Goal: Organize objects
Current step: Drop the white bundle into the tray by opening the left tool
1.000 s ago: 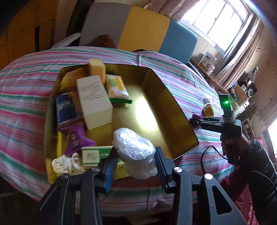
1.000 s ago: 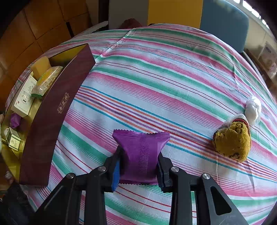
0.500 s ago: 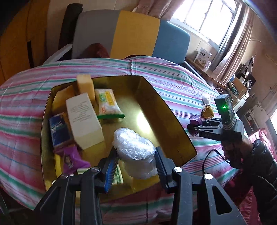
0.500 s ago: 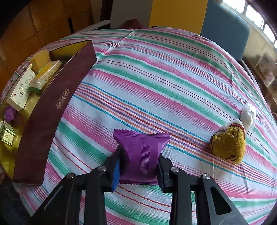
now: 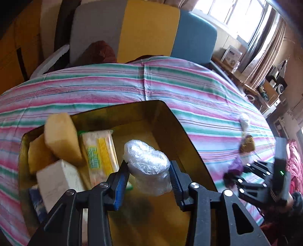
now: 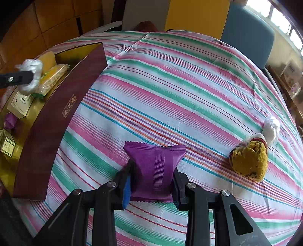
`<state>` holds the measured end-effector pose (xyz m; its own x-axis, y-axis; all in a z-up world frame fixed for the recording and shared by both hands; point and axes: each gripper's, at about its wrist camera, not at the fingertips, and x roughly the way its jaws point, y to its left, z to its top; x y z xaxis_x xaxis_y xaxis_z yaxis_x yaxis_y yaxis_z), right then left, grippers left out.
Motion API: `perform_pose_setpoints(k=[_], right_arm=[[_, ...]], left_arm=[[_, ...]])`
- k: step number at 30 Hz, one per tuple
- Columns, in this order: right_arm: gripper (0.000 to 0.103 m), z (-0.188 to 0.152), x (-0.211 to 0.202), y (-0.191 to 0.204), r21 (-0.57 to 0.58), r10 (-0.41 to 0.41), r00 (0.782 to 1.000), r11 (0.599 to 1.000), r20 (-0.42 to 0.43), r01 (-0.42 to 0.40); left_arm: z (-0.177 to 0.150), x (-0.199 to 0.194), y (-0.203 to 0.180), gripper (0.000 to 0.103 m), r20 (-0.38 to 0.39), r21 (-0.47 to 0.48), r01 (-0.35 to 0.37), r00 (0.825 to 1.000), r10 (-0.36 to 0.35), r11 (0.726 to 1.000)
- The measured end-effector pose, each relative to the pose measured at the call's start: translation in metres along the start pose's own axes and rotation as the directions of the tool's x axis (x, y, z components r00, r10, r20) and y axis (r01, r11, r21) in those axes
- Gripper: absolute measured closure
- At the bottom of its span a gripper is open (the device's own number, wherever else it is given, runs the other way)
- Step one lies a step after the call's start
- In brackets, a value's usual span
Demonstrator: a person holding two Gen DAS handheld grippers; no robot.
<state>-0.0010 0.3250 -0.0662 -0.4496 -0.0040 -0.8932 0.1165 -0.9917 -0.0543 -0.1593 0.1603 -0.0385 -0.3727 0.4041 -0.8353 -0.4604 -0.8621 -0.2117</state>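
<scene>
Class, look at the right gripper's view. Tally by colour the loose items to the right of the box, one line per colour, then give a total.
Purple packet: 1
Mustard-yellow lump: 1
White bundle: 1
Total: 3

Blue packet (image 5: 37,203) blurred, half hidden behind white box (image 5: 58,181).

A striped cloth (image 6: 189,79) in pink, green and white covers the tabletop. Behind it stands a chair back (image 5: 144,32) in grey, yellow and blue panels. At the left are orange wooden panels (image 6: 47,24). A bright window (image 5: 231,17) at the upper right lets in daylight, with pale curtains (image 5: 265,43) beside it. Below the window a low shelf (image 5: 265,90) holds small clutter, too blurred to tell apart.
</scene>
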Motion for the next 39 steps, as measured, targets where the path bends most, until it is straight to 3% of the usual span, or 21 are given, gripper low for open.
perform_pose_setpoints(k=[5, 9, 12, 15, 23, 32, 39], right_arm=[[0.068, 0.001, 0.002, -0.001, -0.005, 0.004, 1.000, 1.000, -0.001, -0.004], [0.067, 0.002, 0.002, -0.001, -0.007, 0.007, 1.000, 1.000, 0.001, -0.007], [0.067, 0.002, 0.003, -0.001, -0.005, 0.009, 1.000, 1.000, 0.001, -0.009], [0.067, 0.003, 0.003, 0.000, -0.007, 0.009, 1.000, 1.000, 0.002, -0.009], [0.067, 0.003, 0.003, 0.003, -0.028, -0.008, 1.000, 1.000, 0.009, 0.009], [0.067, 0.002, 0.003, 0.005, -0.040, -0.022, 1.000, 0.999, 0.022, 0.023], [0.067, 0.000, 0.003, 0.006, -0.051, -0.035, 0.999, 0.998, 0.036, 0.036]], left_arm=[[0.028, 0.034, 0.003, 0.059, -0.020, 0.030, -0.038, 0.999, 0.038, 0.999], [0.037, 0.059, 0.010, 0.049, -0.063, 0.028, -0.085, 0.994, 0.087, 0.996], [0.037, 0.059, 0.015, 0.035, -0.058, 0.010, -0.094, 0.994, 0.094, 0.996], [0.032, 0.041, 0.014, 0.034, -0.031, 0.006, -0.078, 0.996, 0.078, 0.997], [-0.020, -0.032, -0.009, 0.034, 0.099, 0.067, -0.124, 0.988, 0.117, 0.990], [-0.087, -0.070, -0.022, 0.034, 0.117, 0.039, -0.127, 0.986, 0.122, 0.991], [-0.110, -0.084, -0.021, 0.034, 0.129, 0.040, -0.171, 0.978, 0.165, 0.985]])
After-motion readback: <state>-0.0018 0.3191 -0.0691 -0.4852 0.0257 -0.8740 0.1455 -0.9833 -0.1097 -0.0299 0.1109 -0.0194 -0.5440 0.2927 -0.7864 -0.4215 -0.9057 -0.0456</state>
